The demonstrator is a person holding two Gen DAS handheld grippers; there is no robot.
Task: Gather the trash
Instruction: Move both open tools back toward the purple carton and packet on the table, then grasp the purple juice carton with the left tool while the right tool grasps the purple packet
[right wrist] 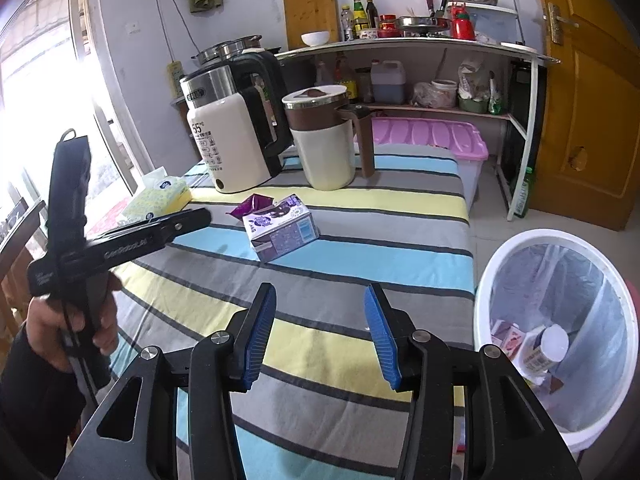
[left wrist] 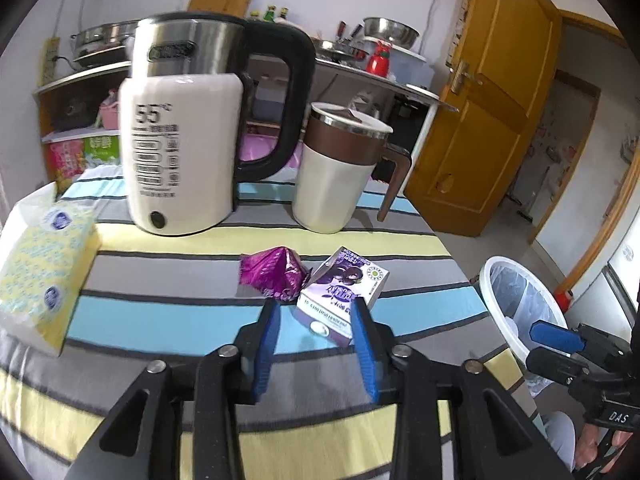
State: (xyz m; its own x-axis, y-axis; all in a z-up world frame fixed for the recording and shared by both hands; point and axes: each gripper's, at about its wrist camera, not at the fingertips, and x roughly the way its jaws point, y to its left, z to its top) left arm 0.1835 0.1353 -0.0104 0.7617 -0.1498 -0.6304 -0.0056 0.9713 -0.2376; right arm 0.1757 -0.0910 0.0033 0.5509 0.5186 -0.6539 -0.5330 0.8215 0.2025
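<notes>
Item: striped table [right wrist: 360,216], two pieces of trash on it, both uncollected. First, a small purple carton [left wrist: 340,292] lying on its side near the middle of the cloth; second, a crumpled magenta wrapper [left wrist: 276,272] touching the carton's left corner. My left gripper [left wrist: 316,312] points down at the carton, jaws about half open, the carton's near end just at the fingertips but not pressed, so nothing is held. My right gripper [right wrist: 320,300] hangs over bare cloth nearer the table edge, jaws likewise parted and empty. Bin [right wrist: 496,264]: white, lined, on the floor just past the table's right edge, some cartons already inside. Hazards, as I judge them: the carton lies at an angle to my left jaws, so closing now may catch only a corner and spin it away, or shove it into the wrapper. The wrapper is light and slick; a nudge could slide it toward the kettle [left wrist: 180,152] and mug [left wrist: 340,172], which stand close behind. Both look easy to knock if I overreach.
</notes>
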